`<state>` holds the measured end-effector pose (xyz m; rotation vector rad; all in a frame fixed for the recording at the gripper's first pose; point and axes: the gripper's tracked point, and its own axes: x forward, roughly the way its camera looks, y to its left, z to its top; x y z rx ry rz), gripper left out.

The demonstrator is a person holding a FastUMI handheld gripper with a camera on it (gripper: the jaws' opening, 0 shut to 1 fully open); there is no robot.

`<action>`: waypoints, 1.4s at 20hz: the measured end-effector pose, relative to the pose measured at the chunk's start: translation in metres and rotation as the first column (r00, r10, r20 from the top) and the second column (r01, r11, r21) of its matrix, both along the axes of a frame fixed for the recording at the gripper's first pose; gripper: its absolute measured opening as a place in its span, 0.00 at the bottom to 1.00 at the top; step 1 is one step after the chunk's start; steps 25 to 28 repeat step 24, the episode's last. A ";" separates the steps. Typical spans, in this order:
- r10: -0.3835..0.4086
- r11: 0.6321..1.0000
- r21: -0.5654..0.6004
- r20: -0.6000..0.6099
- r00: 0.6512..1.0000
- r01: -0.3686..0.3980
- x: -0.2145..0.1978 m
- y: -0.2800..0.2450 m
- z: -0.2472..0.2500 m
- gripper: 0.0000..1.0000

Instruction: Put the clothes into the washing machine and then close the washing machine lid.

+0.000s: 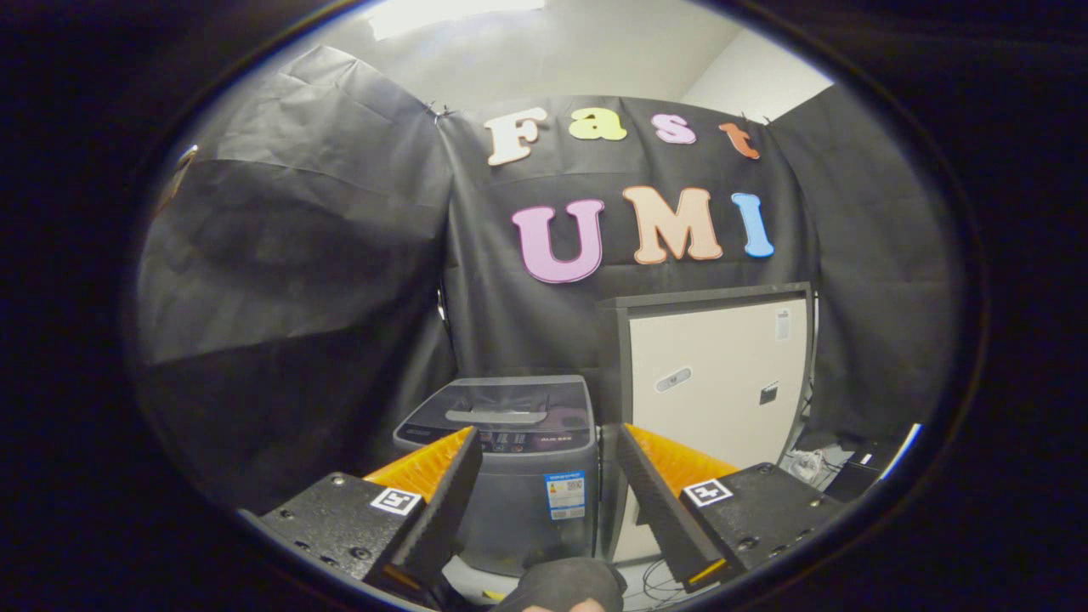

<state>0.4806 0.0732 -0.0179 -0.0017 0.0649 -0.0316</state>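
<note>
Standing wide apart, the two fingers of the gripper (544, 484) hold nothing and touch nothing; open air lies between them. Each finger block carries a small square black-and-white marker on its top face.

Beyond the fingers, seen through the gap and slightly toward the left finger, stands the washing machine (510, 476), a small grey top-loading unit. Its lid (508, 405) lies flat and closed, with a pale handle bar across it. A strip of controls runs along the front edge of the top. A sticker (565, 495) with a blue band is fixed to the front face; its print is too small to read, as is the lettering on the control strip.

Just beside the machine, beyond the right finger, stands a cabinet (714, 382) with a dark frame and a cream door. The door bears small labels, none legible.

Below the fingers and nearer than the machine, a dark piece of clothing (565, 585) lies bunched. Cables (807, 466) lie on the floor beyond the right finger.
</note>
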 end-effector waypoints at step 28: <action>0.013 1.000 -0.001 -0.004 1.000 -0.013 -0.002 0.008 -0.007 0.97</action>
